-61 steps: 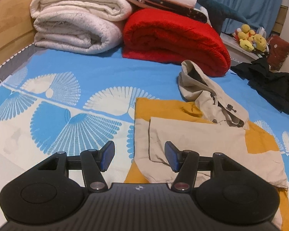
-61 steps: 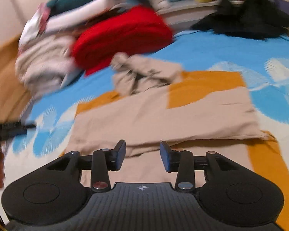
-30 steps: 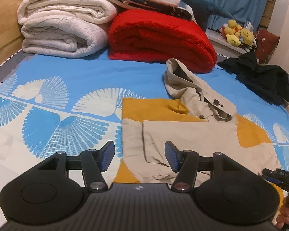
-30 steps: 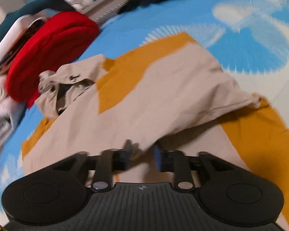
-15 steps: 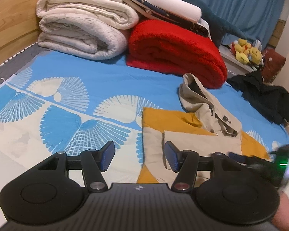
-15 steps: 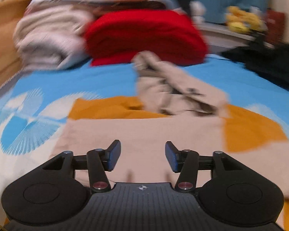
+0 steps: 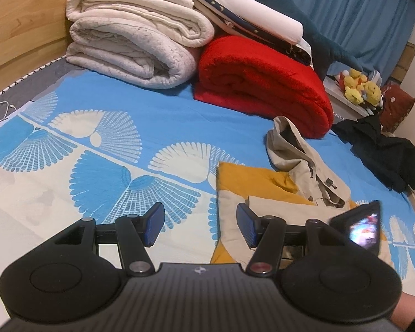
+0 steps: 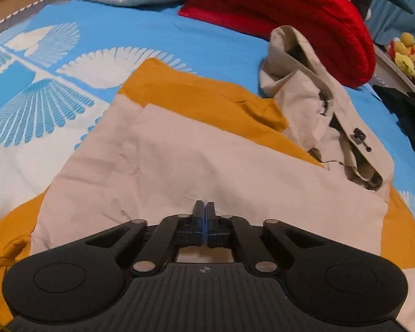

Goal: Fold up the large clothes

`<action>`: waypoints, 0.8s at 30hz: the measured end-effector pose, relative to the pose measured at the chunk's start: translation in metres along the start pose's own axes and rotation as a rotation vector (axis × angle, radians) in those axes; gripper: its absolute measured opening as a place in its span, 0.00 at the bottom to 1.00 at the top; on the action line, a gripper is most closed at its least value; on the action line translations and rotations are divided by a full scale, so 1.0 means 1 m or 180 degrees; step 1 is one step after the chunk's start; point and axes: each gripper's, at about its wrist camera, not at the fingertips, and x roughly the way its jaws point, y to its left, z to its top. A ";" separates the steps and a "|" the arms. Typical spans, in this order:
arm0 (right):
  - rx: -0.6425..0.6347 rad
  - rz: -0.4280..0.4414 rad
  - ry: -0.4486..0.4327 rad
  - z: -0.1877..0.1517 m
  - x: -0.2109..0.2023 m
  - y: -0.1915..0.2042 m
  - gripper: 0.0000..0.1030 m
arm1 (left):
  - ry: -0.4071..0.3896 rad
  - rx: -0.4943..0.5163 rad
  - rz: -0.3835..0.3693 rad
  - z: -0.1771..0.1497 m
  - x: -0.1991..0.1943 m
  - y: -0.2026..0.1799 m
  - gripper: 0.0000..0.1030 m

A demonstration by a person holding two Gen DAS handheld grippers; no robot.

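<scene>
A beige and mustard hooded jacket (image 8: pixel 207 152) lies partly folded on the blue patterned bed, its hood (image 8: pixel 318 105) bunched at the far right. It also shows in the left wrist view (image 7: pixel 262 191). My right gripper (image 8: pixel 204 213) is shut low over the beige panel; whether it pinches cloth I cannot tell. My left gripper (image 7: pixel 199 222) is open and empty, above the bed at the jacket's left edge. The right gripper's body (image 7: pixel 359 227) shows at the right of the left wrist view.
Rolled white quilts (image 7: pixel 135 44) and a red blanket (image 7: pixel 262 83) are stacked at the bed's head. A black garment (image 7: pixel 384 152) lies at the far right. Yellow plush toys (image 7: pixel 359 88) sit on a shelf. A wooden bedframe (image 7: pixel 22 27) runs along the left.
My right gripper has shut and dropped close to the beige panel. My left gripper stayed open and shifted slightly; the right gripper's body now shows beside it.
</scene>
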 end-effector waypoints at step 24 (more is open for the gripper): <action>-0.0124 0.0035 0.0007 -0.011 0.010 0.014 0.16 | 0.0000 -0.0078 -0.0003 0.001 -0.001 0.010 0.61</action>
